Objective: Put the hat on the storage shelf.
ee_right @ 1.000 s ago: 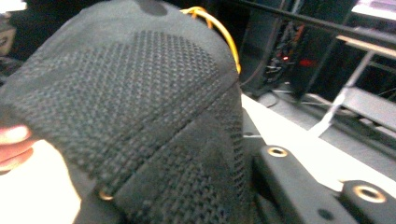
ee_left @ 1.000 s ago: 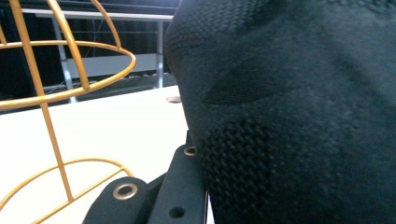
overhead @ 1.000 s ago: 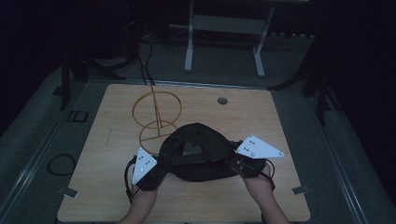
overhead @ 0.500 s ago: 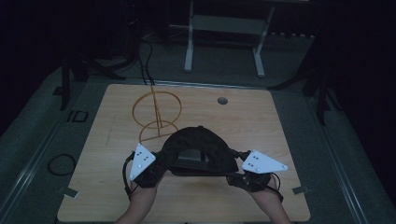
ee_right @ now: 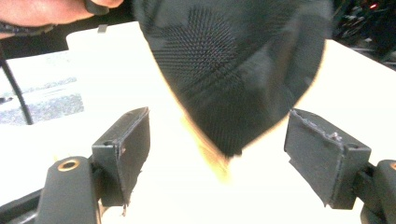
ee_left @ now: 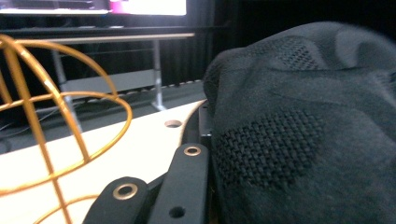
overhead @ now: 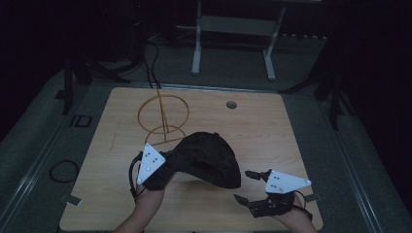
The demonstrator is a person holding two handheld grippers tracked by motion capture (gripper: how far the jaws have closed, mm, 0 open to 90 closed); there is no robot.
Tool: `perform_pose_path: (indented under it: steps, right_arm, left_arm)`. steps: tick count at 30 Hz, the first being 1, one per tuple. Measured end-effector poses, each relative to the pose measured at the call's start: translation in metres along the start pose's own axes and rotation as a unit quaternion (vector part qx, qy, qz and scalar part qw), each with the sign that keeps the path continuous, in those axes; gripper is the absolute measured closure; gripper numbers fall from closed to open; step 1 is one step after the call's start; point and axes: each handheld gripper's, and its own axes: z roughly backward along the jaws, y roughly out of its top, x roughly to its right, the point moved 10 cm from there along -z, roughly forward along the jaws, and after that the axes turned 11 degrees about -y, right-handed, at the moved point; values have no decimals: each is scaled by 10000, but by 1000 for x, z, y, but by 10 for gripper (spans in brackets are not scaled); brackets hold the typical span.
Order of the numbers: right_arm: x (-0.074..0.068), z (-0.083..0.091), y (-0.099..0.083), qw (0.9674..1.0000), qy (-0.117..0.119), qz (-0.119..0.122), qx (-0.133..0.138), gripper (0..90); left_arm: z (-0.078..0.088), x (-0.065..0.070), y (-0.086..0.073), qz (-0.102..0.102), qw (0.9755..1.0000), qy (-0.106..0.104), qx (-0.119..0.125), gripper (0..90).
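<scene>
Black knit cap [overhead: 206,159] is pinched at its left edge by your left claw [overhead: 163,167]; in the left gripper view the fabric [ee_left: 299,126] is bunched right against the jaws, which look pressed together on it. The cap hangs lifted off the table [overhead: 272,126] on that side and droops down and right, long axis running left-to-right across the near half of the table.

Right claw [overhead: 250,187] is spread wide and holds nothing. It sits at the near right, just beside the cap's drooping right corner but apart from it. In the right gripper view the cap's low point [ee_right: 233,74] hangs dead centre between the two open jaws, slightly beyond the pads, with table showing under it.

Key relation: the free corner lies up and to the left of the right claw, straight along its jaw line. The right hand is clearly the nearer one to that corner; the left is already committed.

My read: you're set to regrasp the loose side. Push the right claw forward along its axis until fabric is between the pads, then close. Risk: the corner is a thin edge and may slip out.

Gold wire stand [overhead: 163,119] is at the far left, behind the left claw, clear of the cap.
</scene>
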Motion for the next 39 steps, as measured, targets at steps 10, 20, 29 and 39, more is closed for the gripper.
perform_pose_path:
  steps: [10,20,29,39]
  right_arm:
    - [28,36,35,9977,-236,275,577,376]
    - [-3,29,82,9880,246,1187,952,455]
    - [-17,8,80,9790,279,1848,810,489]
    - [-16,4,81,9730,191,2129,875,708]
  left_arm:
    - [6,11,13,-713,9897,-1233,139,898]
    - [1,15,7,-1088,9646,-2394,-179,899]
    - [-6,26,5,-926,9530,-2882,-94,899]
    - [-7,36,11,-959,9487,-3013,-57,899]
